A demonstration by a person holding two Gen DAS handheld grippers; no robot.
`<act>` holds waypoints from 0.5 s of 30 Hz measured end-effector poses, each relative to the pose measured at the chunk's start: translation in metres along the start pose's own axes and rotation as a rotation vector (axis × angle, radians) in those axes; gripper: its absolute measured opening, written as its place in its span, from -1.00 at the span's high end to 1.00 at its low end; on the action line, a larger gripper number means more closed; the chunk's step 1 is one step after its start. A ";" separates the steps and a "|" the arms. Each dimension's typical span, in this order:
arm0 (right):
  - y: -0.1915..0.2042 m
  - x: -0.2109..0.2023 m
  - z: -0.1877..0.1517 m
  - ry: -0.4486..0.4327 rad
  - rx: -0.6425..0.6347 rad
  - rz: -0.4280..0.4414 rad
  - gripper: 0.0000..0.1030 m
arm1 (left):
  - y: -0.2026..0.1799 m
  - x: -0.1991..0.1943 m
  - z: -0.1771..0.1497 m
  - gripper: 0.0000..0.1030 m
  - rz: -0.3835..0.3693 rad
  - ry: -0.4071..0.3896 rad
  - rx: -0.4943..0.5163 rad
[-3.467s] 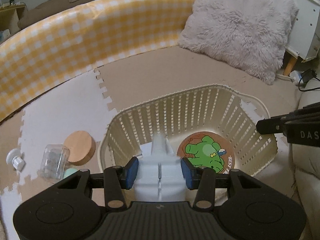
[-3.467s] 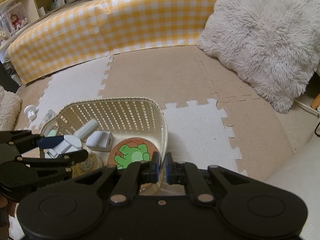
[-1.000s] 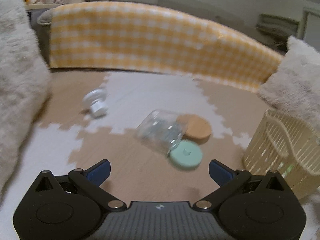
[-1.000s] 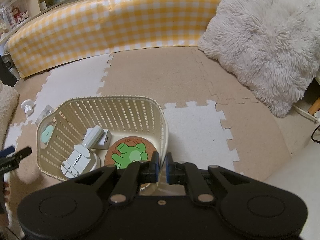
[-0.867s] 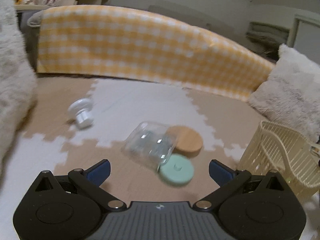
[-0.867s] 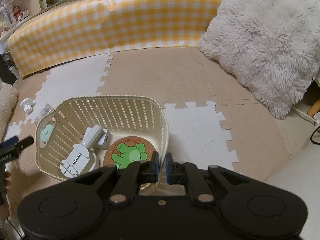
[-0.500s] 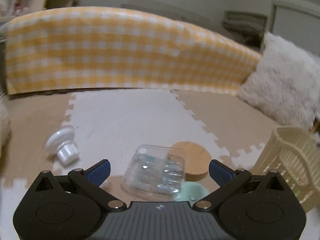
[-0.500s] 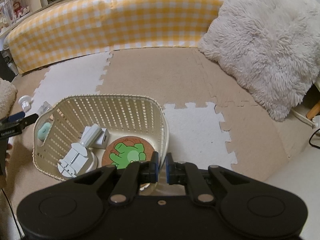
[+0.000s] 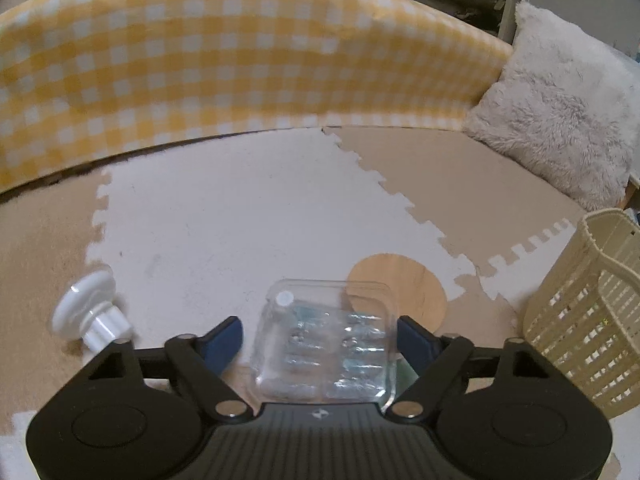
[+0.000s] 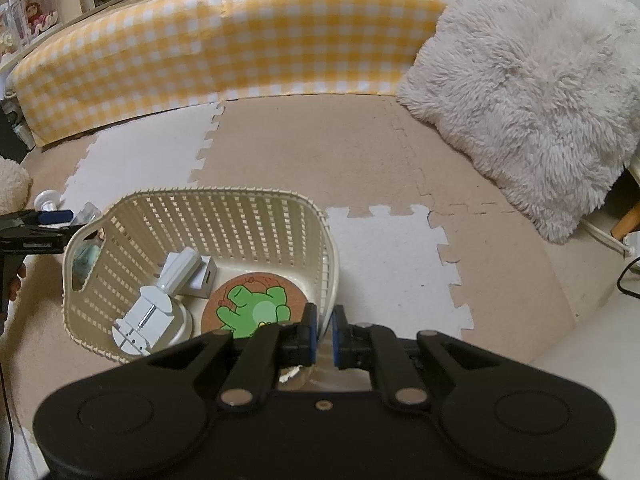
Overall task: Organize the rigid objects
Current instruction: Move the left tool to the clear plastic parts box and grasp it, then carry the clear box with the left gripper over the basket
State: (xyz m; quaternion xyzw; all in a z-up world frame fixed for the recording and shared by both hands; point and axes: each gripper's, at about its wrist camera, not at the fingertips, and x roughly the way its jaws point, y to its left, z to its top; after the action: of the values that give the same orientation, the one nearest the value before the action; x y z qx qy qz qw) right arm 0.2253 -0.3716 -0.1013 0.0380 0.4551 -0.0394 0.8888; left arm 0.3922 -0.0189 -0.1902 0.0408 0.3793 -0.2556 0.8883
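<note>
Left gripper: the left gripper (image 9: 320, 332) has its blue-padded fingers (image 9: 224, 338) spread wide on either side of the clear square plastic container (image 9: 326, 344). There is a small gap on each side and nothing is clamped yet. This looks like lining up for a side squeeze.

Clear container: it lies on its side on the foam puzzle-mat floor (image 9: 224, 224), at the near edge of the white tile, with small items visible through its wall. Its transparent, smooth walls will probably be slippery, so a centred grip would matter.

Neighbours on the mat: a round light-wood lid (image 9: 404, 288) lies flat just behind the container to its right. A white plastic knob-shaped piece (image 9: 90, 312) lies tipped over near the left edge of the white tile. A pale green object shows only as a sliver under the right finger.

Right gripper: the right gripper (image 10: 324, 334) has its fingers pinched on the near rim of the cream slotted plastic basket (image 10: 120, 220). This apparently steadies the basket so that things can be dropped in.

Basket contents: a white plastic clamp-like tool (image 10: 156, 300), a small white box (image 10: 202, 278) and a round cork coaster with a green cartoon animal (image 10: 254, 304) lie on the bottom, already sorted.

Stage: judged from this, the clear container is the next thing to go in. The lid, knob and green piece are left on the mat.
</note>
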 end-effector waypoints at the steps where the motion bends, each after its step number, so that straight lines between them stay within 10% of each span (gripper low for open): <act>1: 0.000 0.000 0.000 0.000 0.002 0.000 0.85 | -0.002 -0.001 -0.001 -0.51 -0.003 0.003 -0.004; 15: -0.001 0.002 0.000 -0.004 0.014 -0.002 0.86 | -0.020 -0.041 -0.009 -0.45 0.098 -0.019 -0.115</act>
State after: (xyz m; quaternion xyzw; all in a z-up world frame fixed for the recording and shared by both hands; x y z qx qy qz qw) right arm 0.2259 -0.3729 -0.1030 0.0438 0.4531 -0.0437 0.8893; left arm 0.3530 -0.0163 -0.1658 0.0056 0.3826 -0.1901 0.9041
